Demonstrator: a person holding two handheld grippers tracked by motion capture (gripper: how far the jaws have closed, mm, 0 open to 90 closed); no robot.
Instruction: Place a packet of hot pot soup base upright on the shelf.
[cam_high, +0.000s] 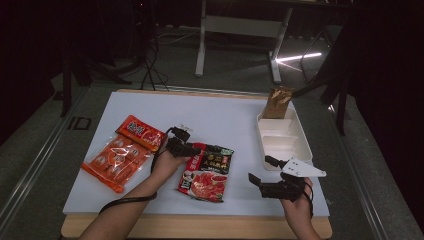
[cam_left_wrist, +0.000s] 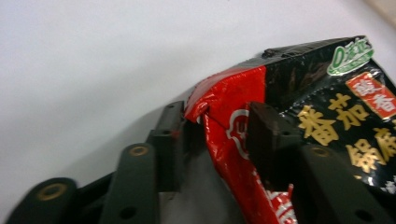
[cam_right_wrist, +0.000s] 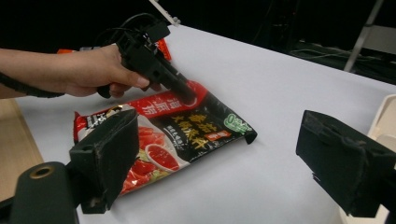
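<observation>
At nine o'clock on the white table (cam_high: 220, 115) lay two orange packets (cam_high: 122, 152). At the centre our left gripper (cam_left_wrist: 219, 135) pinched the top corner of the red-and-black soup packet (cam_high: 206, 171), which lay flat. At four o'clock our right gripper (cam_right_wrist: 215, 163) hovered with jaws wide, nothing between them, beside the white tray (cam_high: 300, 137).

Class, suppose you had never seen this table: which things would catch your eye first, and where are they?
The red-and-black food packet lies mid-table, and the left claw straddles its crumpled red corner. Two orange packets lie at the table's left. A white tray at the right holds a brown pouch standing in its far end.
</observation>
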